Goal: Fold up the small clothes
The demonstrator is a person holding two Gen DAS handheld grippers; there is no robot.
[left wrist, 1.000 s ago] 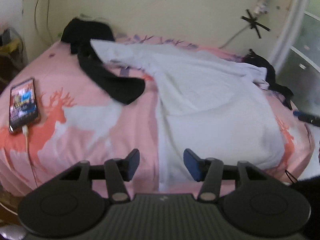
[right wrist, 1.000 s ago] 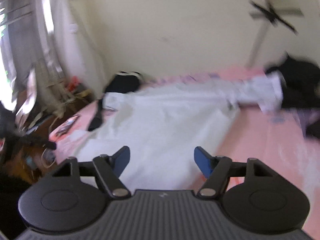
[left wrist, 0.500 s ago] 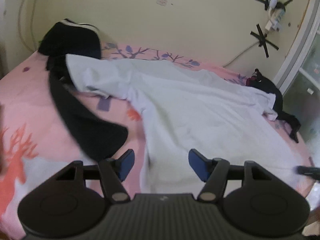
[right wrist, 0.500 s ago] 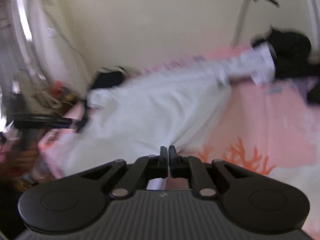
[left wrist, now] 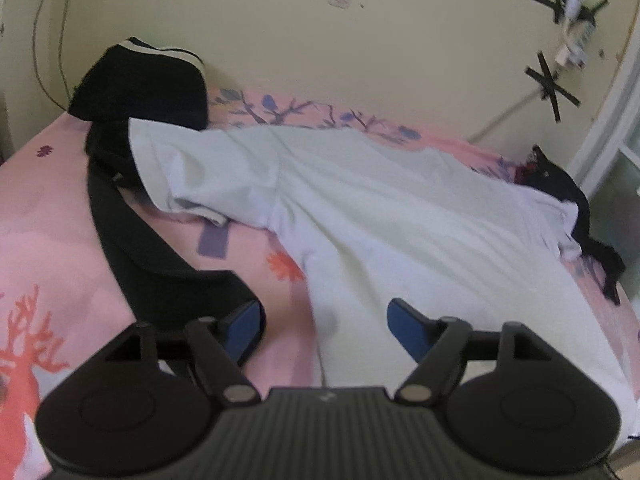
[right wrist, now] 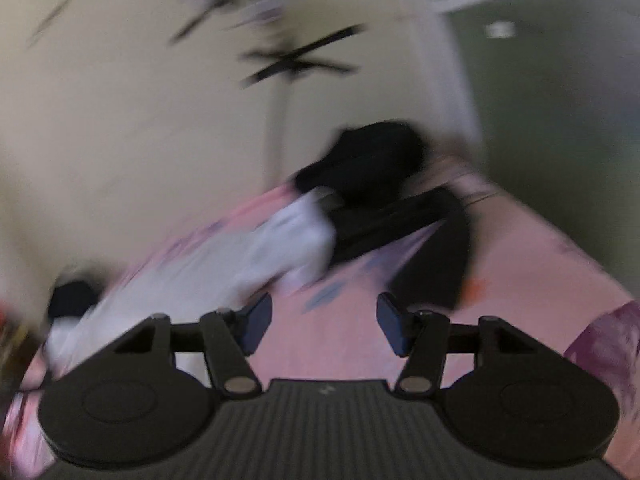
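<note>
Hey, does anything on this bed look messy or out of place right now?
Yes. The white shirt lies spread and wrinkled across the pink bedsheet, not yet folded. Its left sleeve drapes over a black garment, and its far right end overlaps another dark garment bunched near the wall. Nothing looks spilled or damaged.

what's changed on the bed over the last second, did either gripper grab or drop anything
Neither took hold of anything. The left gripper slid right along the bed, so the phone left its view, and its jaws are opening, empty, over the near edge of the white shirt. The right gripper snapped shut on nothing, swung toward the black garment and is opening again. The clothes and pink sheet lie as before.
</note>
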